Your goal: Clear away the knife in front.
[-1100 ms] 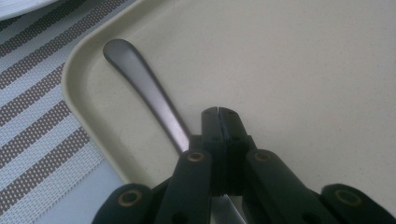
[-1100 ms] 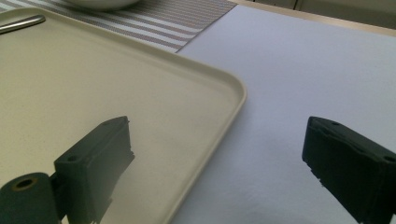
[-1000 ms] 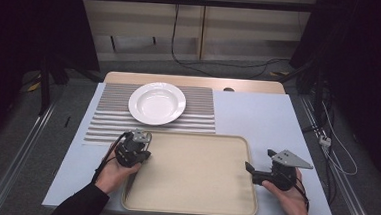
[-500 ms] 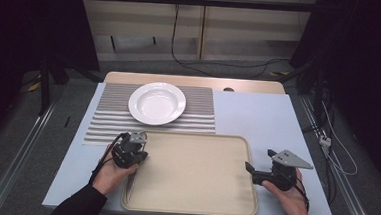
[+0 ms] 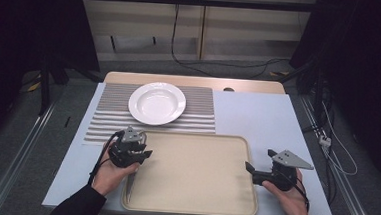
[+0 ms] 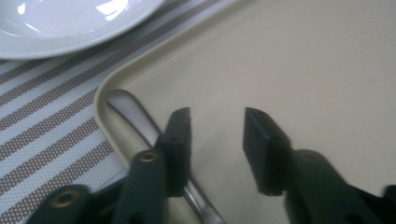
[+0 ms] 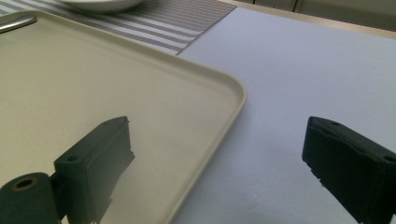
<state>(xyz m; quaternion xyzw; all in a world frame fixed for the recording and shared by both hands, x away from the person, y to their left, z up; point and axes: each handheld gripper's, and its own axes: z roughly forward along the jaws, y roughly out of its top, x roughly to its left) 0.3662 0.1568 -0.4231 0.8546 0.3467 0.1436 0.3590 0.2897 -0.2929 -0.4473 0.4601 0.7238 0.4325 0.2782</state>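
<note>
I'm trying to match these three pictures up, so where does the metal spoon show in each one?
High view: the spoon lies along the tray's left edge, just below the left tool.
Left gripper view: its handle runs from the tray's corner down under the left-hand jaw.
Right gripper view: one end lies at the top left, inside the tray's far corner.
Shared landmark: the beige tray, with the white plate beyond it.
</note>
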